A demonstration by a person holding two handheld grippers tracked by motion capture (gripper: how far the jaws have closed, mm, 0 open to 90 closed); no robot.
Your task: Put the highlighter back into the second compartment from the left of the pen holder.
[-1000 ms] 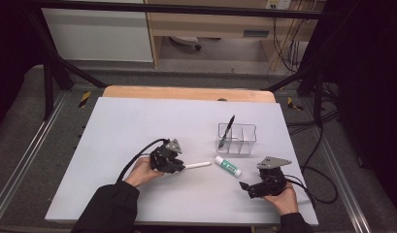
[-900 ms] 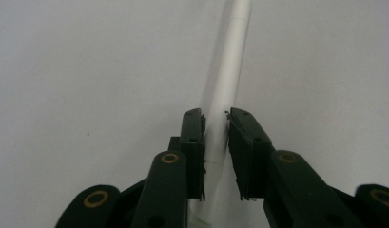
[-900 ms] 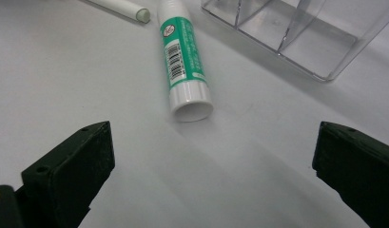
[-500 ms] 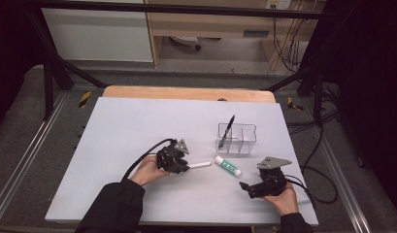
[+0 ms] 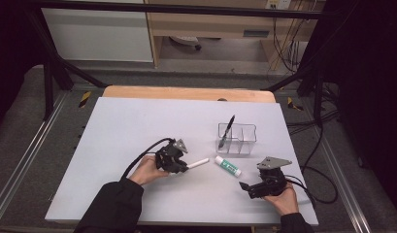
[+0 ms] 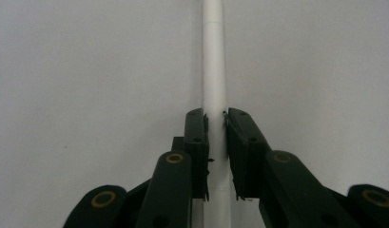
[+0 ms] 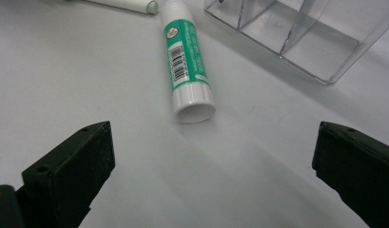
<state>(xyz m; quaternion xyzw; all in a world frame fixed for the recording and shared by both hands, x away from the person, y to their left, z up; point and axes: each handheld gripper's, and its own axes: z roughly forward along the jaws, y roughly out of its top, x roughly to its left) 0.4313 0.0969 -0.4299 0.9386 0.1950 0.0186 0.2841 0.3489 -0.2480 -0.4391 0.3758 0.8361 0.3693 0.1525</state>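
Note:
My left gripper [image 5: 183, 166] lies low on the white table, its jaws pointing right. They have just been closing and are now shut on a white marker [image 5: 199, 162]. In the left gripper view the pads [image 6: 198, 137] press both sides of the marker [image 6: 214, 57], which runs straight ahead. A green-and-white glue stick [image 5: 228, 166] lies flat just right of the marker's tip. My right gripper [image 5: 244, 186] rests near the table's front right and stands open. Its wide-spread jaws [image 7: 213, 132] frame the glue stick [image 7: 187, 71] with nothing between them.
A clear divided organizer [image 5: 243, 139] stands behind the glue stick, with a black pen [image 5: 228, 127] leaning in its left compartment. Its corner [image 7: 301, 38] is in the right gripper view. Cables trail from both grippers. A wooden strip borders the table's far edge [image 5: 186, 93].
The left hand has edged slightly right with the white marker, whose free end now angles a little toward the far right. The right hand has stayed put.

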